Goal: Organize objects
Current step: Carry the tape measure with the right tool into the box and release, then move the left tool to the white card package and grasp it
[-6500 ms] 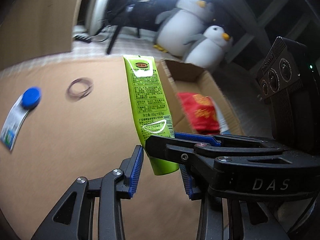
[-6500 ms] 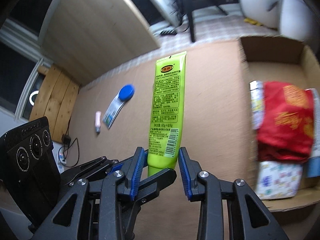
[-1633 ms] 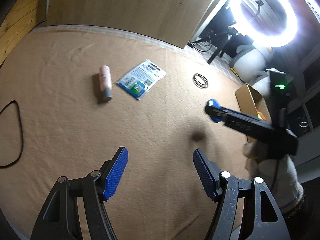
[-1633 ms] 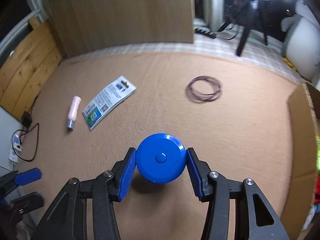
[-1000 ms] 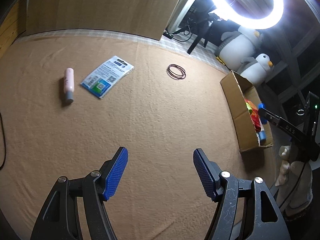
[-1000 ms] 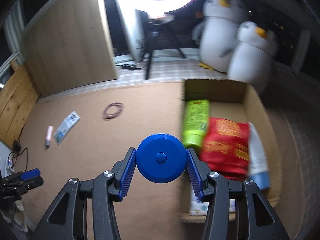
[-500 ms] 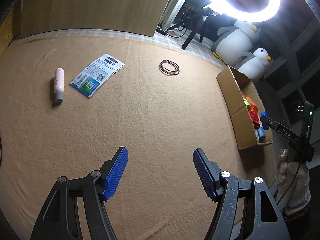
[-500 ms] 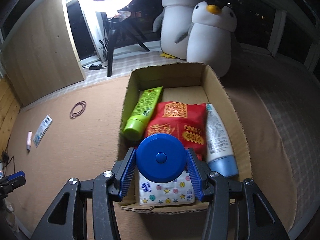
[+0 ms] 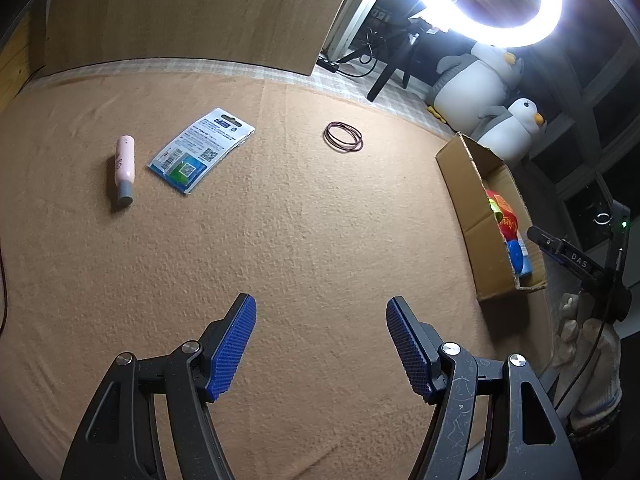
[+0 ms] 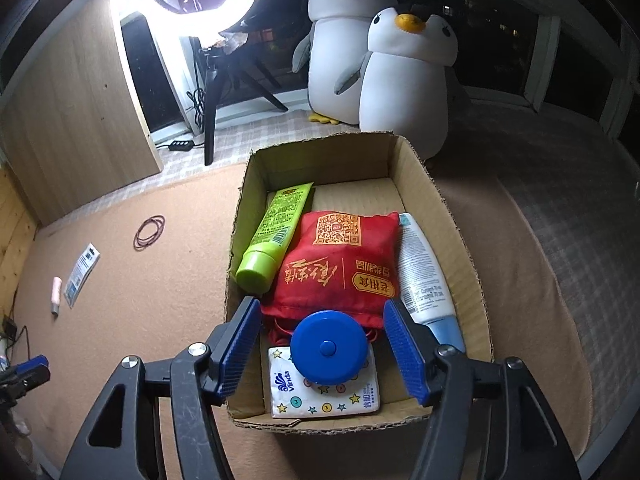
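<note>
Showing the left wrist view: the left gripper (image 9: 320, 344) hangs over the tan mat (image 9: 280, 240) with its jaws spread wide and nothing between them. At 10 o'clock lie a pink tube (image 9: 124, 170) and, just beside it, a blue-and-white printed packet (image 9: 202, 150); its print and QR code are too small to read. A coil of rubber bands (image 9: 343, 143) sits at 12 o'clock. The cardboard box (image 9: 472, 216) stands at 3 o'clock, with the right-hand tool beyond it, its arm lettered "DAS".

Right wrist view: the right gripper (image 10: 326, 346) is above the near end of the cardboard box (image 10: 466, 240), jaws wide and clear of the blue round case (image 10: 329, 346), which rests on a tissue pack (image 10: 324, 396) marked "Vinda" and against a red pouch (image 10: 340, 264) bearing a QR code and gold Chinese characters. A green tube (image 10: 276, 228) lies at 11 o'clock, and a white bottle (image 10: 420, 276), its label too small to read, at 2 o'clock.

The step in hand appears to be releasing the case; lifting straight up, jaws kept wide, should avoid nudging it or catching the box wall. Three items remain on the mat.
</note>
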Demonstrator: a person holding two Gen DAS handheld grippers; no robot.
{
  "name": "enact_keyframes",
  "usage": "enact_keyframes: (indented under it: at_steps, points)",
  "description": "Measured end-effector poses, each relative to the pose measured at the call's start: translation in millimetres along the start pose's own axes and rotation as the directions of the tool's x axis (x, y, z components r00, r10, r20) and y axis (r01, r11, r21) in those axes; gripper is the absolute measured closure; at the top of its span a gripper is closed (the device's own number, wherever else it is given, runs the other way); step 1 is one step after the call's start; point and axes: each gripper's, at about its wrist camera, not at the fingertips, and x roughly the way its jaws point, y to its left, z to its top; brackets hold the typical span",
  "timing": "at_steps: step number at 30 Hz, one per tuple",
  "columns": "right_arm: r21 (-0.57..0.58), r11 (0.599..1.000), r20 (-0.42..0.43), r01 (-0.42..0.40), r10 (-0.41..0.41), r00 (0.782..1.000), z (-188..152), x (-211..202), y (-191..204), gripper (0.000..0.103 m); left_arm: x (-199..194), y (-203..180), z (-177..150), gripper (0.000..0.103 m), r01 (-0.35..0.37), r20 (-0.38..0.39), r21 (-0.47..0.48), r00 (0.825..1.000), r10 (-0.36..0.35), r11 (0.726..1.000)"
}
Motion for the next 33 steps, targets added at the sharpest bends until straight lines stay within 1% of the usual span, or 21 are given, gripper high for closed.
enact_keyframes:
  at_steps: [3, 7, 14, 19, 22, 26, 33]
  points:
    - [0.006, 1.000, 0.004, -0.008, 0.008, 1.000, 0, -4, 3, 0.043, -2, 4, -1, 0.032, -0.001, 0.002, -0.004, 1.000, 0.001, 1.000]
    - [0.013, 0.999, 0.009, -0.045, 0.045, 0.999, 1, -9, 12, 0.043, -5, 11, -1, 0.032, -0.011, 0.005, -0.008, 1.000, 0.011, 1.000]
    - [-0.005, 0.994, -0.001, -0.113, 0.113, 0.994, 0, -14, 39, 0.043, -16, 37, 11, 0.032, -0.056, 0.033, -0.034, 0.998, 0.057, 0.998]
    - [-0.020, 0.986, -0.021, -0.165, 0.165, 0.986, 0, -13, 59, 0.043, -25, 58, 40, 0.032, -0.094, 0.073, -0.050, 0.993, 0.098, 0.994]
    - [-0.024, 0.982, -0.037, -0.188, 0.187, 0.982, -1, -10, 70, 0.043, -22, 67, 60, 0.032, -0.111, 0.081, -0.052, 0.990, 0.115, 0.992]
    - [-0.029, 0.978, -0.058, -0.207, 0.205, 0.977, -4, -7, 82, 0.043, -7, 77, 83, 0.032, -0.114, 0.063, -0.069, 0.991, 0.118, 0.991]
    - [-0.037, 0.976, -0.080, -0.215, 0.212, 0.974, -10, -4, 91, 0.043, 30, 89, 119, 0.032, -0.141, 0.026, -0.063, 0.989, 0.143, 0.988]
